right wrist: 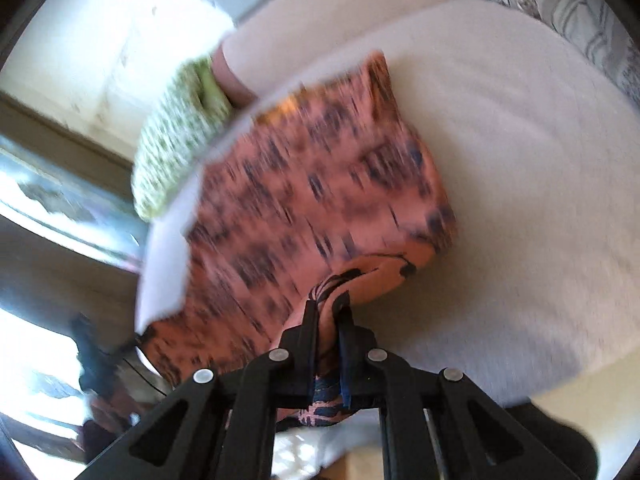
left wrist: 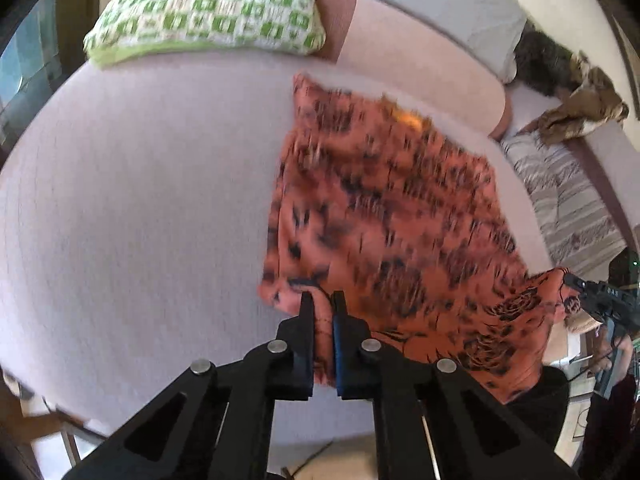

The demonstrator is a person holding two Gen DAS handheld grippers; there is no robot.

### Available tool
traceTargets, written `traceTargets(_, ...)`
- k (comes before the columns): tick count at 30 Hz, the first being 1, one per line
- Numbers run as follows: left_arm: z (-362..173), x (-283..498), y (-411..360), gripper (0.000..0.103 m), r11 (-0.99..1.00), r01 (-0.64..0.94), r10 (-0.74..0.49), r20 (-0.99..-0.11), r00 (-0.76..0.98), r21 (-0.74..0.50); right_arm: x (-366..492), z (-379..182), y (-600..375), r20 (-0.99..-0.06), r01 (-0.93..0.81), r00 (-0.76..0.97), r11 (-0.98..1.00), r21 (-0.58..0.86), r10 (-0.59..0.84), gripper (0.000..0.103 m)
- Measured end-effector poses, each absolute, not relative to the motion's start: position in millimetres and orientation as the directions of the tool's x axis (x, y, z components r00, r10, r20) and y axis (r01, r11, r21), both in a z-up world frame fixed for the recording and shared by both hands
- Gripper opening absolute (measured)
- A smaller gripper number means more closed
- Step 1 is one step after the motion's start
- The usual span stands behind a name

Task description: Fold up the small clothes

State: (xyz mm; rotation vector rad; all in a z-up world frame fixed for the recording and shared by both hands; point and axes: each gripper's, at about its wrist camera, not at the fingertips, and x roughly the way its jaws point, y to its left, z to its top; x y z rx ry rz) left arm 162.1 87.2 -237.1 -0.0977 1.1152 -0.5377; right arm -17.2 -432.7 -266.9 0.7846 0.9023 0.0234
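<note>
On the pale bed (left wrist: 140, 200) the orange cloth (left wrist: 380, 208) lies half lifted, soft and light, my left fingers (left wrist: 323, 304) and right fingers (right wrist: 328, 308) each clamped on a near corner, the best hold for folding

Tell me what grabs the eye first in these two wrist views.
The orange garment with black print dominates, spread over the pale bed surface. The left gripper pinches its near edge, and the right gripper is clamped on another part of that edge. A green-checked pillow lies at the far end of the bed.
</note>
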Motion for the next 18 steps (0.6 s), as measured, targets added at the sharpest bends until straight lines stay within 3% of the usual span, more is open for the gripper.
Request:
traceTargets(9,-202,337,33,0.007,0.877,0.325,-0.464,-0.800,0.380,-0.354,129,-222,-516,-0.623,0.335,0.748,0.681,0.652,0.229,0.009)
traceTargets(14,-246,428,-12,0.009,0.922,0.251,-0.377,-0.829,0.413,-0.294,216,-270,-555,-0.599,0.396,0.772,0.574,0.716,0.213,0.013)
traceTargets(18,-287,450,-11,0.018,0.948,0.148,-0.319,-0.842,0.436,-0.282,255,-325,-581,-0.595,0.452,0.775,0.471,0.757,0.213,0.014)
